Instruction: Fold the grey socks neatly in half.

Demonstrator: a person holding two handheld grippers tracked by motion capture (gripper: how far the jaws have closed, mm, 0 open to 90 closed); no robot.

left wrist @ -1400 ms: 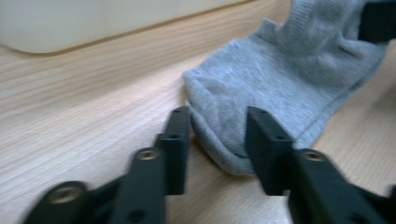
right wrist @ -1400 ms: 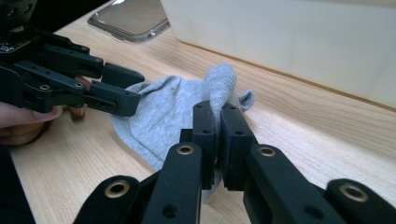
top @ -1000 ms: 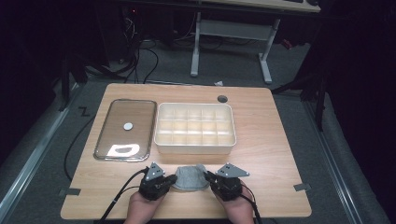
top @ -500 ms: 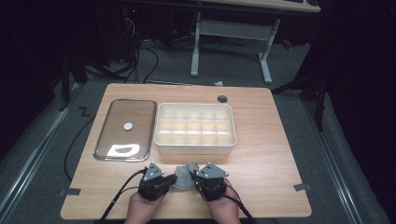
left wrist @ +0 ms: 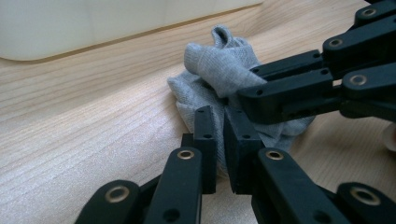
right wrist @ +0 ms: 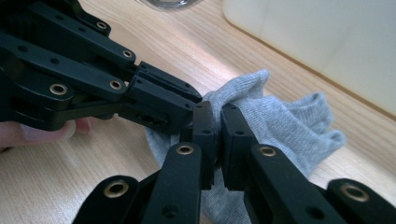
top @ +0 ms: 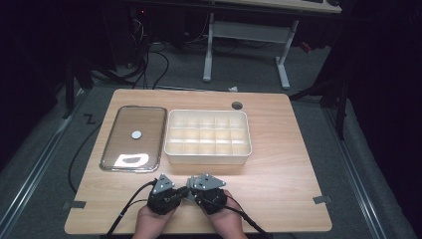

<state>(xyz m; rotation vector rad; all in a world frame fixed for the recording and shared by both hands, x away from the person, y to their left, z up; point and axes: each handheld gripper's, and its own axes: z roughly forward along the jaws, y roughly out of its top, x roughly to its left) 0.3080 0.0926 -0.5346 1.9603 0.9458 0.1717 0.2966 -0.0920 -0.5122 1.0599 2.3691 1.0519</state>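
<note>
A grey knit cloth (left wrist: 219,65) lies bunched on the wooden table near its front edge. My left gripper (left wrist: 219,116) is shut on a fold of it, the jaws nearly touching. My right gripper (right wrist: 217,112) is shut on another fold of the cloth (right wrist: 285,126). The two grippers meet tip to tip: the right gripper (left wrist: 247,91) reaches in from the right in the left gripper view, and the left gripper (right wrist: 187,105) from the left in the right gripper view. In the high view the left gripper (top: 183,191) and right gripper (top: 195,191) sit side by side, hiding most of the cloth.
A white box (top: 208,158) divided into several compartments stands mid-table just beyond the grippers. To its left lies a clear rectangular lid (top: 114,149) with a small white disc (top: 136,134) on it. A round cable hole (top: 237,105) sits near the table's far edge.
My right gripper has moved left toward the left gripper. The grey cloth, spread between them before, is now bunched up. The left gripper has stayed in place.
</note>
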